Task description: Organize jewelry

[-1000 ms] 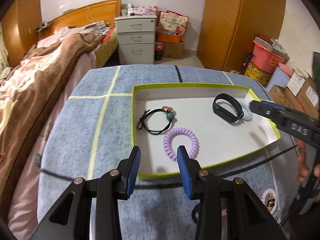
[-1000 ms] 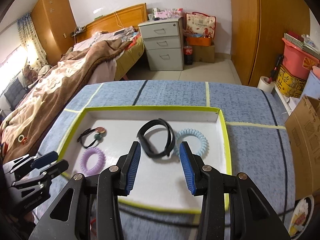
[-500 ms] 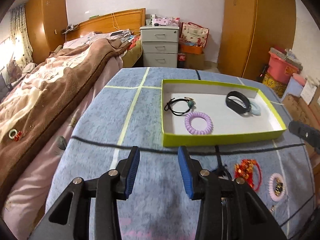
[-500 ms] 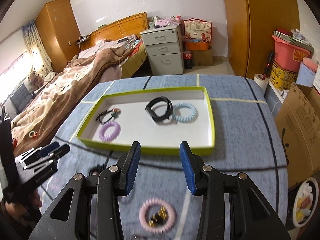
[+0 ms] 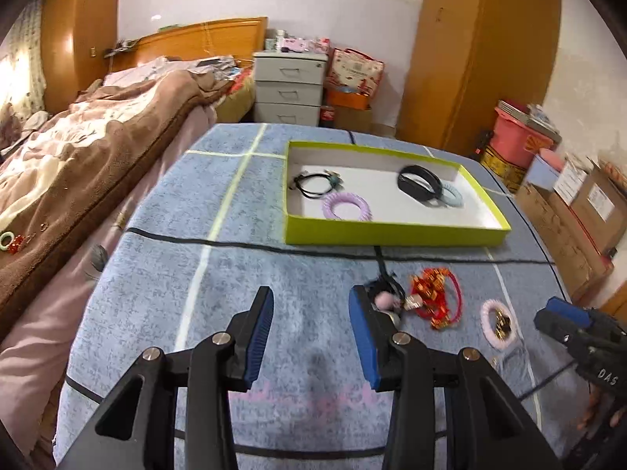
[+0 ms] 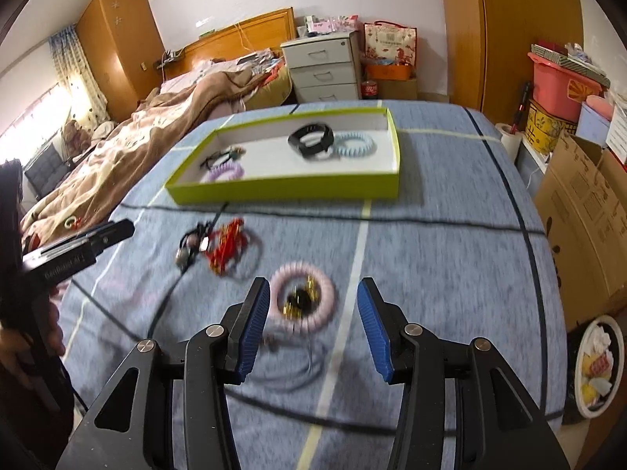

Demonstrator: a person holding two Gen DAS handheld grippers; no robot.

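A lime-edged white tray (image 5: pixel 392 233) (image 6: pixel 290 190) lies on the blue cloth, with a black hair tie (image 5: pixel 313 186), a purple coil ring (image 5: pixel 345 205), a black band (image 5: pixel 417 182) (image 6: pixel 311 140) and a pale blue coil ring (image 6: pixel 354 144) inside. In front of the tray lie a black cord with a pink bead (image 5: pixel 386 297), a red and gold bracelet (image 5: pixel 435 297) (image 6: pixel 227 244) and a pink coil ring (image 5: pixel 495 323) (image 6: pixel 303 299) with gold pieces inside. My left gripper (image 5: pixel 311 333) is open over bare cloth, left of the bead. My right gripper (image 6: pixel 313 323) is opening just before the pink ring, nothing between its pads.
A bed with a brown blanket (image 5: pixel 78 156) runs along the cloth's left edge. Cardboard boxes (image 6: pixel 580 211) and a pink bin (image 5: pixel 517 139) stand to the right. A white drawer unit (image 5: pixel 290 86) and a wardrobe stand behind. A thin grey cord (image 6: pixel 298 368) lies near the pink ring.
Both grippers have pulled back from over the tray toward the near side of the cloth. The loose bracelets and rings have come into view. The right jaws stand wider.
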